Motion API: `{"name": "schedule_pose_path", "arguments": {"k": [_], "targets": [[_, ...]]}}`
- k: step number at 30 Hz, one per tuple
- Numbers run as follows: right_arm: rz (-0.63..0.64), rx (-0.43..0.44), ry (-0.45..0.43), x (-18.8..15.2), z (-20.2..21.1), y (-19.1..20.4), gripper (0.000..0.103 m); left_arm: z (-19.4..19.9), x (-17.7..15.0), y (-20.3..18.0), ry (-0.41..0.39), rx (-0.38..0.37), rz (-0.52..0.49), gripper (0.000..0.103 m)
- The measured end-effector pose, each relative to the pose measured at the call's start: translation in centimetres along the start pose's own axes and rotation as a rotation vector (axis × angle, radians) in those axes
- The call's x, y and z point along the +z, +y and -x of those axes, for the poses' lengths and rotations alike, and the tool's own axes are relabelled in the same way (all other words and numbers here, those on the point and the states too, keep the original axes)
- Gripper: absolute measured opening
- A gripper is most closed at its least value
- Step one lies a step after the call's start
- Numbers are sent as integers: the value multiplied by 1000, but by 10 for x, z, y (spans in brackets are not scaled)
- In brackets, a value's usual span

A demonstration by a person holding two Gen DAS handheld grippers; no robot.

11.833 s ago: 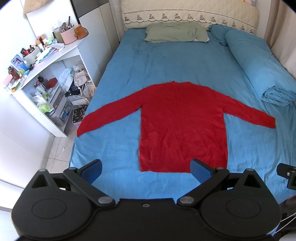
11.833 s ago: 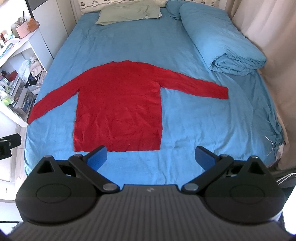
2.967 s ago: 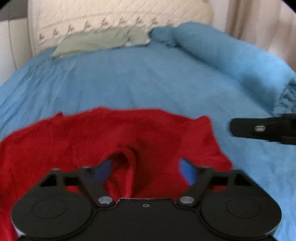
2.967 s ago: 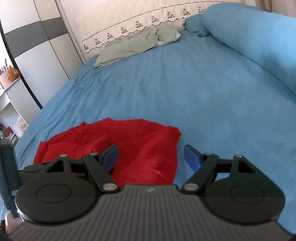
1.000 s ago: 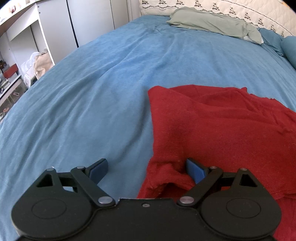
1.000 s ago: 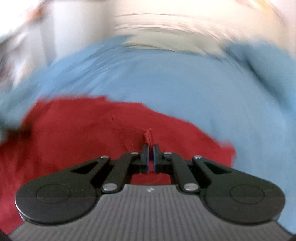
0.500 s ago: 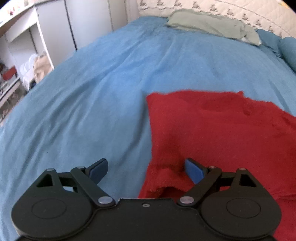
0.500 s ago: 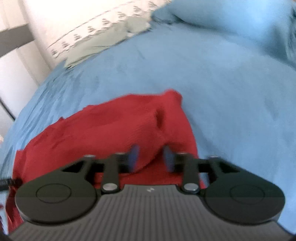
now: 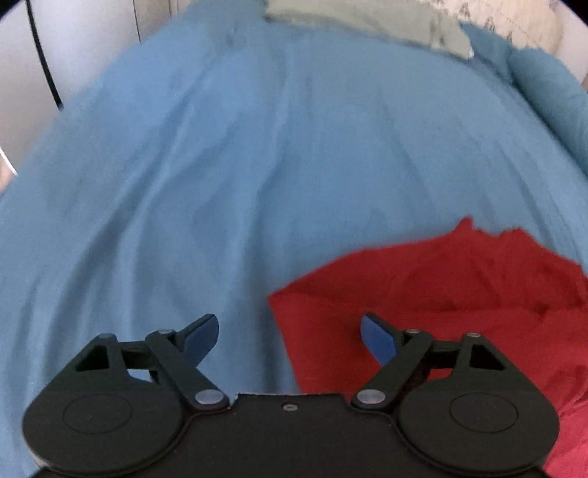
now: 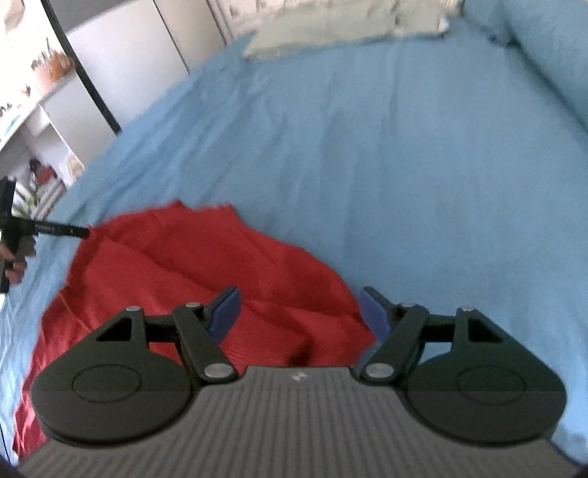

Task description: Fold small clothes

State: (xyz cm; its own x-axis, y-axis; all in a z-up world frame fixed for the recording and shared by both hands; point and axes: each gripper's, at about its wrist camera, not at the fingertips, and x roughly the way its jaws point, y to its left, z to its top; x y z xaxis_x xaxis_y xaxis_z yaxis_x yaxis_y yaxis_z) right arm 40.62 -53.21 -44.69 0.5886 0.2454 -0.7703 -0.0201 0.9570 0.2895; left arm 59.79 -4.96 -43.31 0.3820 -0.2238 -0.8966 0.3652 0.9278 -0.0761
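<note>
Both grippers are backing off the red knit sweater [image 9: 441,294], now lying bunched into a rough folded heap on the blue bed sheet [image 9: 257,165], no longer spread flat w/ sleeves out. Left gripper [image 9: 288,331] is hanging over the heap's left corner, jaws spread after closing slightly, nothing pinched. Right gripper [image 10: 299,310], jaws just opening from a pinch, is hovering over the right edge, cloth below but not gripped. Risk, I'd judge: lumpy layers are springing open, since the fold isn't pressed flat. Grey-green pillow [image 10: 330,25] and rolled blue duvet [image 10: 551,55] are lying well apart; nothing's blocking.
</note>
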Motion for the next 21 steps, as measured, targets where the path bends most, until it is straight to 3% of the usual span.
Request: {"name": "schedule_pose_path", "arguments": {"k": [2,8,12,16,19,21], "targets": [[-14,21,42,-7,-7,-9,87,-12,-1,6,33,-46,24,85],[-45,48,95,-15,-31,-27,87,-14,3,22,4,-161,95,84],[-66,93,108,-7,-40,-34,87,-12,7,24,14,-208,118,77],[-54,162,144,-7,-39,-32,81,-11,6,17,61,-272,75,64],[-29,155,162,-4,-45,-32,72,-15,5,8,82,-240,11,63],[-34,162,176,-2,-52,-34,71,-22,8,11,80,-245,59,63]]}}
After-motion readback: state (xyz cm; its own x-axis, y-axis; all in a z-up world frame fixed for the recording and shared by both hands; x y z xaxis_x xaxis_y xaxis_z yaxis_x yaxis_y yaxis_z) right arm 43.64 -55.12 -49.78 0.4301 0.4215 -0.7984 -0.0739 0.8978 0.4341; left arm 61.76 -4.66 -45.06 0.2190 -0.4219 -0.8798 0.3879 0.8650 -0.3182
